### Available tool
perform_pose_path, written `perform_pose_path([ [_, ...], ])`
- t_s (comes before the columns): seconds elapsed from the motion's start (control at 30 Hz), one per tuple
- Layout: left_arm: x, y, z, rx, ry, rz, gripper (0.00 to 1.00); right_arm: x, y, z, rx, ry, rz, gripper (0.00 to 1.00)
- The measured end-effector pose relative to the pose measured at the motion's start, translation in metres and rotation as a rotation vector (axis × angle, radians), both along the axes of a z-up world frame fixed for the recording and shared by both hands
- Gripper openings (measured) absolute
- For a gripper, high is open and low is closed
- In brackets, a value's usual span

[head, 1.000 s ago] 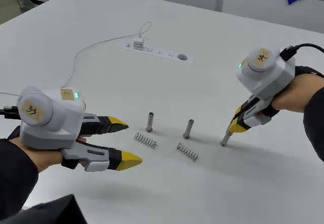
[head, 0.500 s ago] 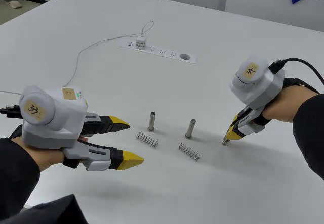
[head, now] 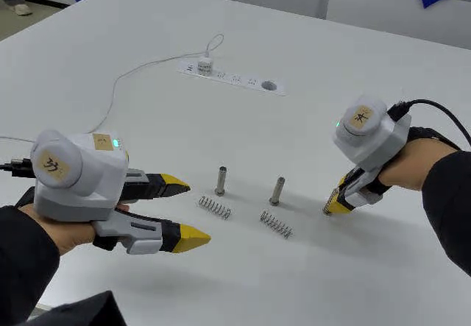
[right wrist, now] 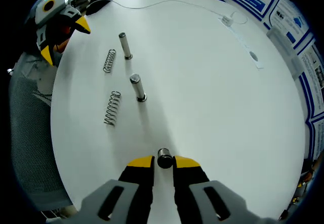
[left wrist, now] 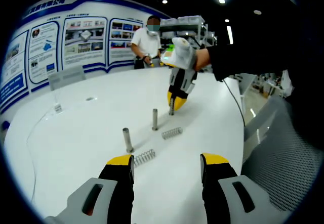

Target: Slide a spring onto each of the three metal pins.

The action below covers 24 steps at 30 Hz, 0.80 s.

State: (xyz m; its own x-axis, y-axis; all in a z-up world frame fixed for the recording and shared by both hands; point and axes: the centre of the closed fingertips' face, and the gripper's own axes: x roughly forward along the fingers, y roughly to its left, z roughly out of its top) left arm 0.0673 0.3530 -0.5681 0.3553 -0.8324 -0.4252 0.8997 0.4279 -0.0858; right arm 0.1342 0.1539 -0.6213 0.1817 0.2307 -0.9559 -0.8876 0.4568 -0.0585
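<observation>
Spring status: I count two springs loose on the table and two pins bare, so I judge at most one fit of three done.
Table (head: 147, 68): white; carries every part.
Left gripper (head: 197, 211): jaws spread, empty, hovering near the first spring (head: 214, 207).
Right gripper (head: 336, 205): jaws pressed in on the third pin (right wrist: 164, 158), tips down at the table.
Third pin: upright between those jaws; I cannot tell whether it carries a spring.
First pin (head: 221, 180): upright, bare; first spring lies just beside it.
Second pin (head: 277, 190): upright, bare, between the other two; second spring (head: 275, 224) lies near its base.
Remaining: both loose springs.
</observation>
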Motion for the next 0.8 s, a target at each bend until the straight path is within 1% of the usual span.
perform_pose_path([
  [0.33,-0.001,-0.002,0.000,0.002,-0.004,-0.009,0.54,-0.012,-0.012,0.003,0.013,-0.014,-0.045,0.16],
  [0.4,-0.001,-0.002,0.000,0.003,-0.005,-0.011,0.54,-0.012,-0.015,0.003,0.015,-0.015,-0.055,0.16],
  [0.47,-0.002,-0.002,0.000,0.003,-0.006,-0.012,0.54,-0.019,-0.016,0.004,0.014,-0.015,-0.059,0.16],
  [0.63,-0.002,-0.003,0.001,0.002,-0.007,-0.015,0.54,-0.035,-0.012,0.005,0.022,-0.008,-0.065,0.16],
  [0.73,-0.002,-0.003,0.000,0.005,-0.008,-0.018,0.54,-0.040,-0.006,0.007,0.052,0.004,-0.076,0.16],
  [0.8,-0.002,-0.003,0.000,0.005,-0.009,-0.017,0.54,-0.044,-0.001,0.007,0.062,0.008,-0.076,0.16],
])
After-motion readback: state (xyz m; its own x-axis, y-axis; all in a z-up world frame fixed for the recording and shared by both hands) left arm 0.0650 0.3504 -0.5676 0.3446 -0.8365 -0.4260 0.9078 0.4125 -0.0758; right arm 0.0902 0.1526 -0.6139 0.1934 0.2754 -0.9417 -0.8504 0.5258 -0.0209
